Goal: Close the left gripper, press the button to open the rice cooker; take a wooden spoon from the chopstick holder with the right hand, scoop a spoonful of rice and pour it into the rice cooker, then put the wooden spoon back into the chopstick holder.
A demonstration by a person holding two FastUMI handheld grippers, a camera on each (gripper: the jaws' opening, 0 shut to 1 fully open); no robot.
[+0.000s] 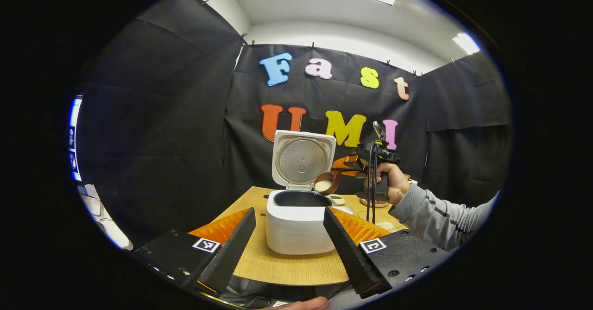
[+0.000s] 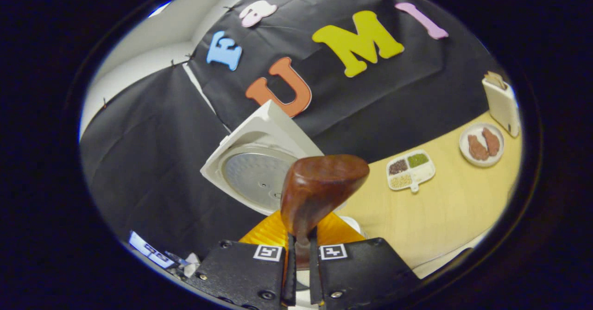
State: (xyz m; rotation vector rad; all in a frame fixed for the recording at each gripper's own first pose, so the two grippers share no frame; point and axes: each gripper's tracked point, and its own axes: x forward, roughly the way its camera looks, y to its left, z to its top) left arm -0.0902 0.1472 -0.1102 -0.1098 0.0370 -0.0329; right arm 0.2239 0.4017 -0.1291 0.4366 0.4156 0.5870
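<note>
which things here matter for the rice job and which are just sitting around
Job: rice cooker with lid open; wooden spoon carrying rice, clamped in right gripper; chopstick holder.
Lying about: divided grain tray; plate with two brown pieces.

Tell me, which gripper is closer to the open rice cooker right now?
Right. The right gripper holds the wooden spoon just above the rice cooker pot's rim; the left gripper sits back, open, facing its front.
</note>
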